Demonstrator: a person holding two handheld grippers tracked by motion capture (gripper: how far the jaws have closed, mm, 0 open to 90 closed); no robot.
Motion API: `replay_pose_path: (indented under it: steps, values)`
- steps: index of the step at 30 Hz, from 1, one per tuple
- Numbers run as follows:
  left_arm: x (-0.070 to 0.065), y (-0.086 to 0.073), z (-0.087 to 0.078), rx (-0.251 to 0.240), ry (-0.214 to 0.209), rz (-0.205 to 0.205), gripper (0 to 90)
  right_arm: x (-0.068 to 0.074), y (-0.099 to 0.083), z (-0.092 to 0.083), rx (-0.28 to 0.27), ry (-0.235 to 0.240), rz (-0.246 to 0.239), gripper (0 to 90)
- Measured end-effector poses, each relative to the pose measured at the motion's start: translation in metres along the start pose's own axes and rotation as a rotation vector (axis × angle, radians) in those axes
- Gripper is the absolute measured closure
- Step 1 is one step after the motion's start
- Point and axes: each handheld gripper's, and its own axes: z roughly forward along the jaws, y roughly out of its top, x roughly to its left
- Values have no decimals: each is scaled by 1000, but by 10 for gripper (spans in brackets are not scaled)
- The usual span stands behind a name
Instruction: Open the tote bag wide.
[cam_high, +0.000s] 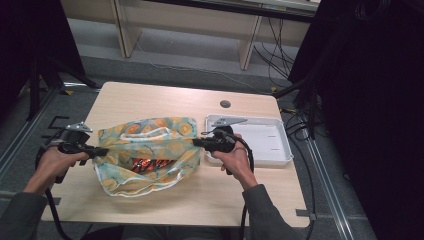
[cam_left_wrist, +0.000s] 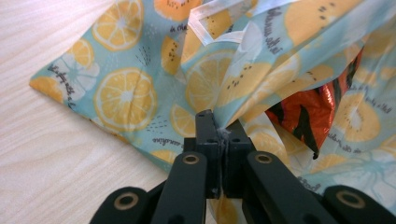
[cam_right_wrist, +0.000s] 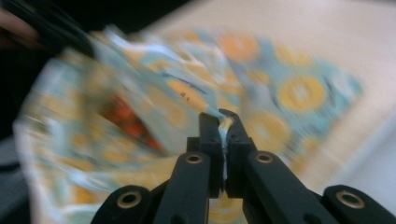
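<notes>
A light-blue bag printed with orange slices lies on the wooden table, its mouth held apart. Inside shows a shiny red and black packet. My left gripper is shut on the bag's left rim. My right gripper is shut on the bag's right rim, with a fold of the film pinched between its pads. The right gripper view is blurred; the bag spreads ahead of the jaws there, and the red packet shows inside.
A white tray stands on the table just right of my right hand, its floor bare. A round cable hole sits at the table's back. Dark stands and cables crowd both sides of the table on the floor.
</notes>
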Motion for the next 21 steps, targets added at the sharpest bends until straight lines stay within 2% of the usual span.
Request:
replay_pose_path:
  steps: [1, 2, 3, 4, 5, 6, 8, 9, 11, 12, 13, 14, 15, 16, 17, 18, 19, 20, 21]
  values:
    - [-1, 0, 3, 8, 2, 2, 878, -8, -8, 10, 60, -28, 18, 896]
    - [-3, 0, 7, 17, 9, 12, 876, -12, -13, 16, 91, -30, 43, 895]
    - [-5, 0, 11, 25, 2, 14, 873, -14, -17, 22, 130, -57, 35, 894]
    - [-6, 0, 15, 41, 5, 25, 864, -13, -19, 29, 164, -152, -39, 887]
    - [-7, 0, 18, 45, 16, 45, 864, -13, -19, 29, 164, -152, -39, 887]
    - [-8, 1, 23, 41, 27, 44, 856, -8, -20, 34, 245, -239, -138, 853]
    - [-8, 1, 25, 51, 27, 49, 849, -5, -21, 38, 249, -257, -139, 823]
    - [-10, 0, 28, 51, 25, 49, 845, -4, -23, 46, 282, -283, -154, 698]
    - [-12, -2, 29, 34, 29, 57, 843, -4, -21, 46, 294, -302, -152, 605]
    - [-12, -2, 29, 34, 29, 57, 843, -4, -21, 46, 294, -302, -152, 605]
    - [-13, -1, 28, 35, 28, 55, 843, -2, -18, 42, 282, -315, -143, 569]
    - [-13, -1, 27, 38, 28, 60, 846, 2, -12, 32, 240, -310, -133, 543]
    - [-13, 2, 24, 60, 21, 67, 849, 13, -2, 15, 181, -304, -119, 539]
    - [-14, 2, 25, 29, 24, 57, 849, 16, 6, 5, 142, -295, -193, 545]
    - [-14, 2, 25, 29, 24, 57, 849, 16, 6, 5, 142, -295, -193, 545]
    - [-14, 4, 22, 58, 19, 61, 848, 22, 11, -4, 126, -288, -224, 554]
    - [-15, 4, 23, 45, 19, 56, 848, 35, 18, -16, 95, -256, -253, 573]
    - [-16, 3, 23, 40, 25, 66, 848, 35, 18, -16, 95, -256, -253, 573]
    - [-16, 3, 23, 37, 26, 70, 848, 40, 20, -19, 69, -223, -287, 581]
